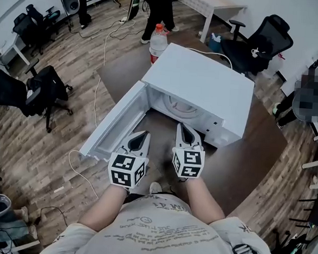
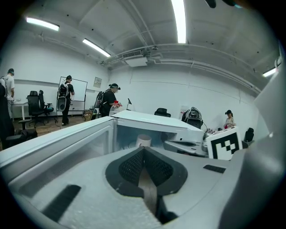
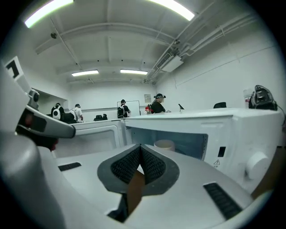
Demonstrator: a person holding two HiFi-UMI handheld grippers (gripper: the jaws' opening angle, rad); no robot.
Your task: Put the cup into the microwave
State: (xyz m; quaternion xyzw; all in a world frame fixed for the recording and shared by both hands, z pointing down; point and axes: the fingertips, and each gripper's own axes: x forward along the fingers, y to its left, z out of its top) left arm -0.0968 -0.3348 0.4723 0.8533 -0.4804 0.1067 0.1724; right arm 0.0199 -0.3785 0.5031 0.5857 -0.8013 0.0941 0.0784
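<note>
Both left gripper [image 1: 141,135] & right gripper [image 1: 182,127] are shown clenched on nothing in head view, w/ door [image 1: 111,127] open beside left fingers; in left, then right gripper view, cup [image 2: 143,140] is seen just past fingertips inside microwave [image 3: 241,134], so it could be toppled by a slammed door.

We see a pale cup [image 2: 143,141] standing upright inside the white microwave [image 1: 205,83], its door [image 1: 113,123] swung open on our left.
</note>
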